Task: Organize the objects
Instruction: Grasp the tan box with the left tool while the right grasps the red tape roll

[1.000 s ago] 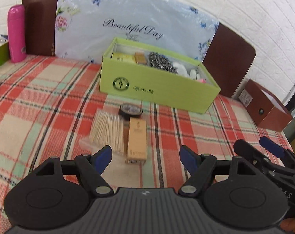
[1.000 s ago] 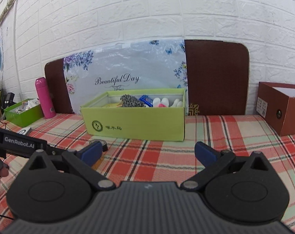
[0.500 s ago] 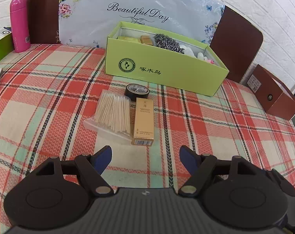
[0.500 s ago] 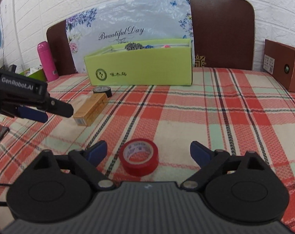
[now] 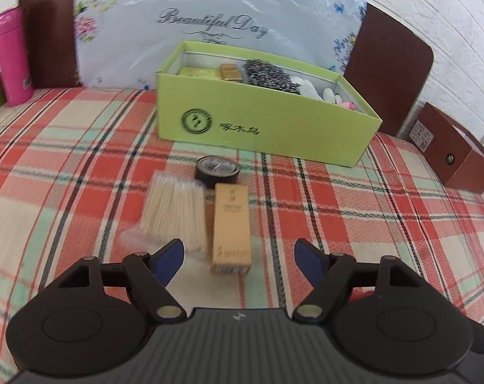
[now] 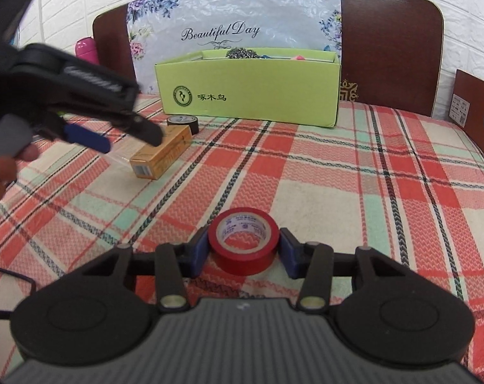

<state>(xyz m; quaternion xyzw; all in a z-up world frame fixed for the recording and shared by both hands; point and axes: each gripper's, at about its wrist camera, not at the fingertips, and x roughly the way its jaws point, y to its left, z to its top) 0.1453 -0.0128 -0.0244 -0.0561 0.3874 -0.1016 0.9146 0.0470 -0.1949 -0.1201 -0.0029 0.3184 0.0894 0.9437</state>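
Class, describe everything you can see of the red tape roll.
The red tape is a glossy, plastic-looking roll with a white printed core and an open centre. It lies flat, hole up, on the plaid tablecloth, apart from the other items. The right gripper brackets it, a blue pad against each side.

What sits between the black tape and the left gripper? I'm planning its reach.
In the left wrist view, the tan box lies lengthwise between the black tape and the open left gripper.
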